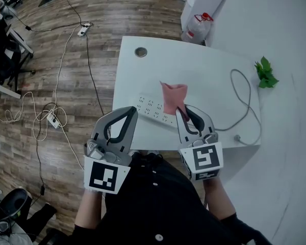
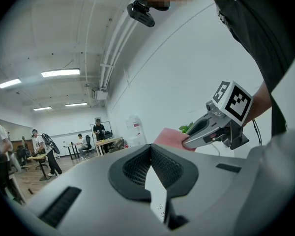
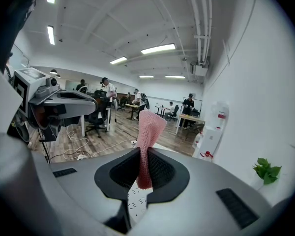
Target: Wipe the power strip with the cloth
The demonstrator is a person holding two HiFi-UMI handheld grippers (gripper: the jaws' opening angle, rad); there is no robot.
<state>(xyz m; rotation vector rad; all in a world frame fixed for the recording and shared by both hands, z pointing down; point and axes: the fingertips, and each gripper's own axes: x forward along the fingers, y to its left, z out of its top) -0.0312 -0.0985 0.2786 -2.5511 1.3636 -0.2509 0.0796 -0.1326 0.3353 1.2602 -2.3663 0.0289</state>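
A white power strip (image 1: 153, 107) lies across the near part of the white table (image 1: 204, 65). My right gripper (image 1: 179, 110) is shut on a pink cloth (image 1: 173, 96), which stands up from its jaws just above the strip's right half. In the right gripper view the cloth (image 3: 147, 127) sticks up between the closed pads (image 3: 160, 168), with the strip (image 3: 135, 200) below. My left gripper (image 1: 132, 111) hovers over the strip's near left end, shut with nothing in it. In the left gripper view the strip (image 2: 160, 208) shows below the jaws, and the right gripper (image 2: 221, 122) and cloth (image 2: 169, 137) are to the right.
The strip's grey cable (image 1: 242, 101) loops over the table's right side to a plug (image 1: 238, 138) at the near edge. A green plant sprig (image 1: 265, 73) lies far right, a round grommet (image 1: 141, 52) far left. Water bottles (image 1: 196, 28) stand behind the table; cables and another strip (image 1: 53, 119) lie on the floor.
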